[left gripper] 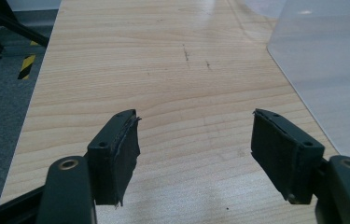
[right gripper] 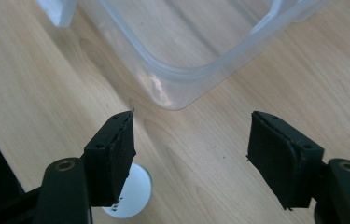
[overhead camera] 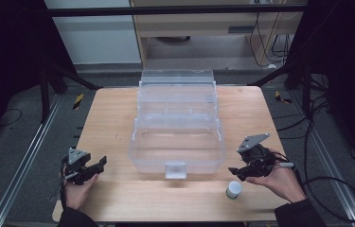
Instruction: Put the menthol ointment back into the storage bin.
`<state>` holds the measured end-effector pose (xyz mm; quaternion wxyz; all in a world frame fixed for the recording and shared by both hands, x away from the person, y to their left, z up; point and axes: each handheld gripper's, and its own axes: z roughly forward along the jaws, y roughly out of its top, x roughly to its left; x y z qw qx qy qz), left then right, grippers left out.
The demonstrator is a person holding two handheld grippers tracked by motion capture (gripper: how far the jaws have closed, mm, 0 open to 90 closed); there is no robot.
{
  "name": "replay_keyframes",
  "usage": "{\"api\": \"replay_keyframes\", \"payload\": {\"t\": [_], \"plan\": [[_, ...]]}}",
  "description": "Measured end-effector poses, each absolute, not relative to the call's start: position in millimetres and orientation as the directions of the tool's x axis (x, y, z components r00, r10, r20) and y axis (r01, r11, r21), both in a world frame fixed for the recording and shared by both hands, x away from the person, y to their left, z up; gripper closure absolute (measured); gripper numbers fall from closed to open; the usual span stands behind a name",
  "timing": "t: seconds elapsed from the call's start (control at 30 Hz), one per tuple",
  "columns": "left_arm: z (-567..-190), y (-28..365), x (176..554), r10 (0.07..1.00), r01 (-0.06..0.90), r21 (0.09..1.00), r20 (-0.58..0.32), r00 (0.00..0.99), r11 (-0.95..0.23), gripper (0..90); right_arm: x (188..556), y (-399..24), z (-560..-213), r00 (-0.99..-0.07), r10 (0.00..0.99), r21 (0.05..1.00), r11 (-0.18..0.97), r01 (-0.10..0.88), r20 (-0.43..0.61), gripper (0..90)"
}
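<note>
Seen from the high view: a light wooden table (overhead camera: 118, 118) on a grey floor, bearing a clear plastic storage box (overhead camera: 177, 146) at its middle, lid off or folded back, with a second clear tiered piece (overhead camera: 177, 90) standing just behind it toward the far edge. At the box's near wall, a small translucent latch tab (overhead camera: 175, 169). Near the table's front right, a small white cylindrical container (overhead camera: 234, 189), upright, well clear of the box and just beside the right gripper (overhead camera: 235, 171). Held in the person's right hand (overhead camera: 279, 182), jaws spread wide and pinching nothing, pointed toward the table's middle; grey three-cornered plate on top. In the right gripper view: the rounded corner of the clear box (right gripper: 182, 88) ahead of the open jaws, and the white container's round top (right gripper: 133, 196) partly hidden behind the left-hand jaw, lying on the wood below. At the table's front left, the left gripper (overhead camera: 100, 164), held in the left hand (overhead camera: 78, 189), jaws likewise spread apart and empty, hovering over bare wood well apart from the box. In the left gripper view: wood grain with a few small dark scratches (left gripper: 186, 53), the box's frosted wall (left gripper: 331, 70) at the right edge, a yellow-and-black striped floor marking (left gripper: 27, 66) beyond the table's side. No readable writing, brand or label anywhere; container too small and plain to show any.
</note>
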<state>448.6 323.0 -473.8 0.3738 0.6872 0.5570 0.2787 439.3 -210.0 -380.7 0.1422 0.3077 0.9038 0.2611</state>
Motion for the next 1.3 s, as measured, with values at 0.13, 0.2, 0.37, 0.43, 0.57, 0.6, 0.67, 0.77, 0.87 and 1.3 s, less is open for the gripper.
{"api": "replay_keyframes", "payload": {"t": [0.13, 0.2, 0.37, 0.43, 0.57, 0.6, 0.67, 0.77, 0.87, 1.3], "plan": [[-474, 323, 449, 0.974, 0.557, 0.824, -0.032, 0.225, -0.101, 31.7, 438, -206, -385, -0.789, 0.607, 0.526, 0.702, 0.480, -0.091, 31.2], [-474, 323, 449, 0.974, 0.558, 0.823, -0.032, 0.226, -0.102, 31.7, 437, -204, -387, -0.803, 0.591, 0.504, 0.718, 0.479, -0.078, 30.9], [-474, 323, 449, 0.974, 0.559, 0.823, -0.032, 0.226, -0.103, 31.7, 436, -205, -393, -0.804, 0.592, 0.483, 0.721, 0.497, -0.057, 31.0], [-474, 323, 449, 0.973, 0.559, 0.823, -0.032, 0.227, -0.103, 31.7, 435, -207, -396, -0.807, 0.589, 0.473, 0.725, 0.500, -0.049, 31.0], [-474, 323, 449, 0.973, 0.560, 0.822, -0.032, 0.228, -0.105, 31.7, 433, -208, -398, -0.814, 0.579, 0.451, 0.740, 0.499, -0.050, 30.9], [-474, 323, 449, 0.973, 0.560, 0.822, -0.031, 0.228, -0.105, 31.7, 432, -207, -398, -0.814, 0.578, 0.446, 0.742, 0.501, -0.047, 30.7], [-474, 323, 449, 0.973, 0.560, 0.822, -0.031, 0.228, -0.105, 31.7, 431, -206, -399, -0.821, 0.569, 0.439, 0.749, 0.496, -0.044, 30.5], [-474, 323, 449, 0.973, 0.561, 0.821, -0.030, 0.228, -0.106, 31.7, 430, -205, -400, -0.828, 0.559, 0.421, 0.762, 0.492, -0.043, 30.3], [-474, 323, 449, 0.973, 0.561, 0.821, -0.030, 0.228, -0.106, 31.7, 429, -203, -403, -0.834, 0.550, 0.405, 0.773, 0.489, -0.042, 30.0], [-474, 323, 449, 0.974, 0.560, 0.821, -0.027, 0.226, -0.108, 31.8, 426, -196, -412, -0.865, 0.502, 0.342, 0.818, 0.463, -0.029, 30.1]]}}
